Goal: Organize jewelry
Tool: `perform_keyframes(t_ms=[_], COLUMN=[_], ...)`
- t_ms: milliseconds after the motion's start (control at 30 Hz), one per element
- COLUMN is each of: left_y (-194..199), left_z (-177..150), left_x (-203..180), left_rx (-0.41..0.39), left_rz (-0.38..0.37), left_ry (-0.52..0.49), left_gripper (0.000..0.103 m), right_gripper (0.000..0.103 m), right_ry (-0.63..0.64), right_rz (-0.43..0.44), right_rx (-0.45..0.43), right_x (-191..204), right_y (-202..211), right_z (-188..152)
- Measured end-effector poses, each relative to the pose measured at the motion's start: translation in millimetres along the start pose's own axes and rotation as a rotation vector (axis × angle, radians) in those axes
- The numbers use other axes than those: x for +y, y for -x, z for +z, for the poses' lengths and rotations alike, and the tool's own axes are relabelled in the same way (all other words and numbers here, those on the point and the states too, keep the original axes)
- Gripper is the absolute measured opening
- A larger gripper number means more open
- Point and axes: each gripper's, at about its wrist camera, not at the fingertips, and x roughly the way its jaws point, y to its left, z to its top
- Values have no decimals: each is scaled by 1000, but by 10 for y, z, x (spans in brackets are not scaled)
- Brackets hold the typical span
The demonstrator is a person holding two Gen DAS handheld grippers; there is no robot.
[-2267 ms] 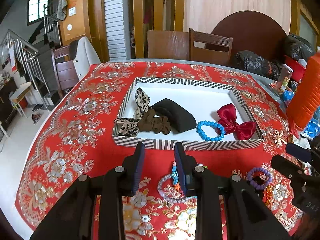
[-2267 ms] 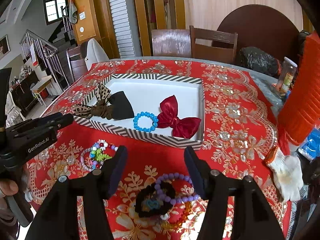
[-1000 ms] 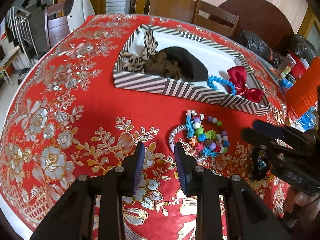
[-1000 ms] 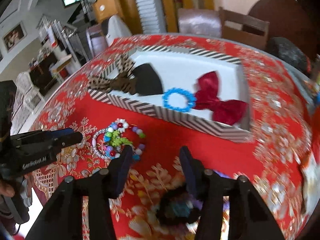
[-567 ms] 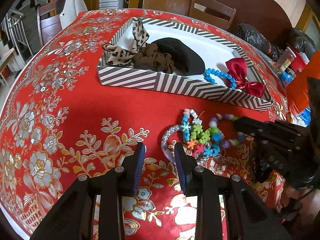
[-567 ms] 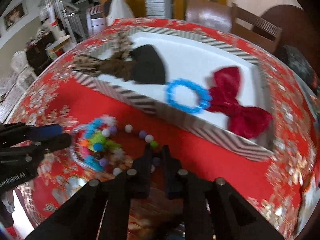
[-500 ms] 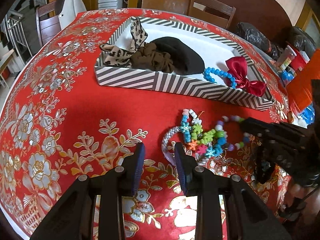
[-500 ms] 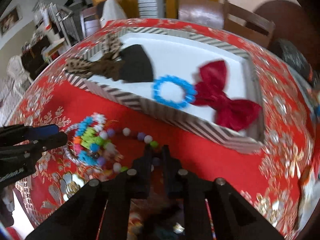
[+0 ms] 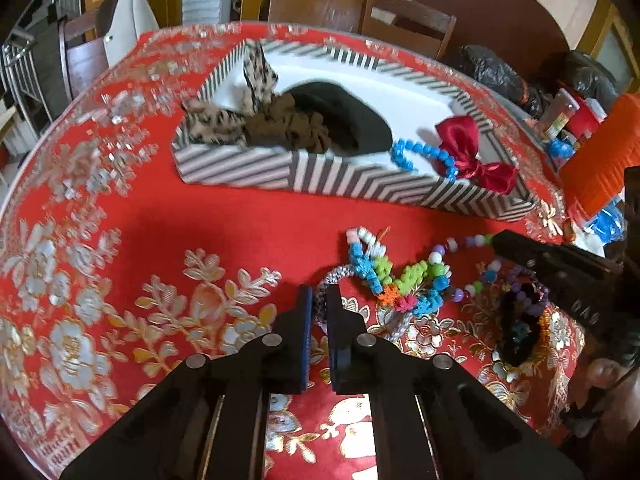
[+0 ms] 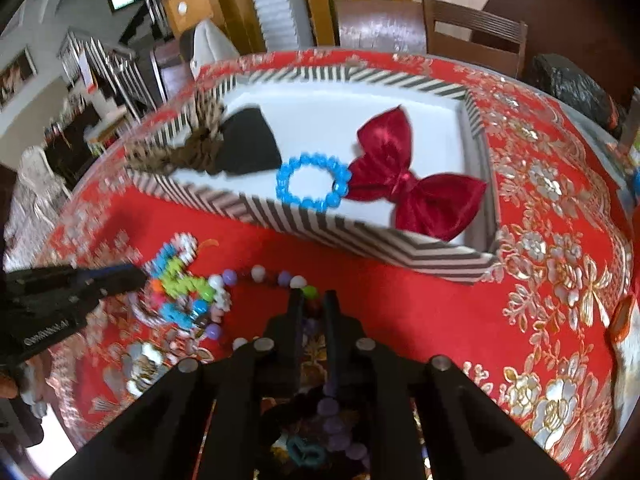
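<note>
Left hand-held gripper [image 9: 319,300] has now clamped on the silvery bangle [image 9: 332,276]; one striped tray [image 9: 360,188] holds one blue bracelet [image 9: 420,156]. Right hand-held gripper [image 10: 311,300] is pinched on the beaded strand [image 10: 260,274] near the red-clothed bench's [image 10: 540,240] front edge.

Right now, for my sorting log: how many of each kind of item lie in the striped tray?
In the tray:
Bows: 2 (leopard, red)
Brown scrunchie: 1
Black cloth piece: 1
Blue bracelet: 1
Total: 5
</note>
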Motion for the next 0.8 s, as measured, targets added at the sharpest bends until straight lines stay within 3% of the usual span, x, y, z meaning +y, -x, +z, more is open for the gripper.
perform_keyframes(t_ms=[433,800], left_y=[639,741], left_z=[178,212], left_x=[46,-162], left_rx=[-121,-165], left_rz=[7,31], left_ry=[-42,-92], left_gripper=[4,4], right_gripper=[10,10], right_ry=[-38,-21], right_rz=[84,93], right_rx=[-151,-217], right_x=[-35,15], right_y=[728,1084], right_z=[232,299])
